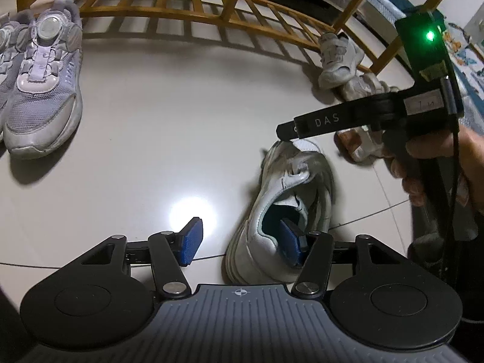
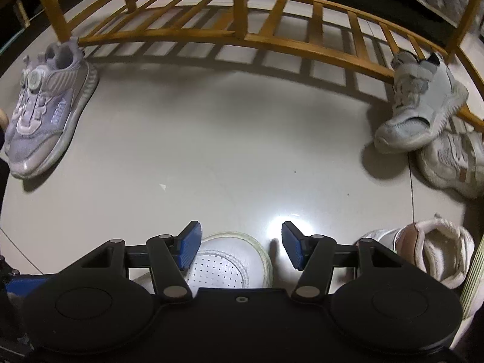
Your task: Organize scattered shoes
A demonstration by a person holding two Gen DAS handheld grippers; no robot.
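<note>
A white leather sneaker (image 1: 284, 199) lies on the pale tiled floor, heel towards my left gripper (image 1: 242, 243). That gripper is open: its right blue pad sits inside the shoe's opening, its left pad stands well clear of the heel wall. My right gripper (image 1: 290, 130), held by a hand, hovers over the same shoe's toe. In the right wrist view the perforated white toe (image 2: 233, 263) lies below and between the fingers of the right gripper (image 2: 242, 248), which is open; the right pad is clear of the toe.
A pair of lilac dial-lace sneakers (image 1: 45, 84) (image 2: 45, 112) stands at the left. A slatted wooden rack (image 1: 181, 9) (image 2: 242, 36) runs along the back. A grey-white sneaker (image 2: 420, 106) leans on it above a beige shoe (image 2: 453, 163). A pink-white shoe (image 2: 429, 251) lies at the right.
</note>
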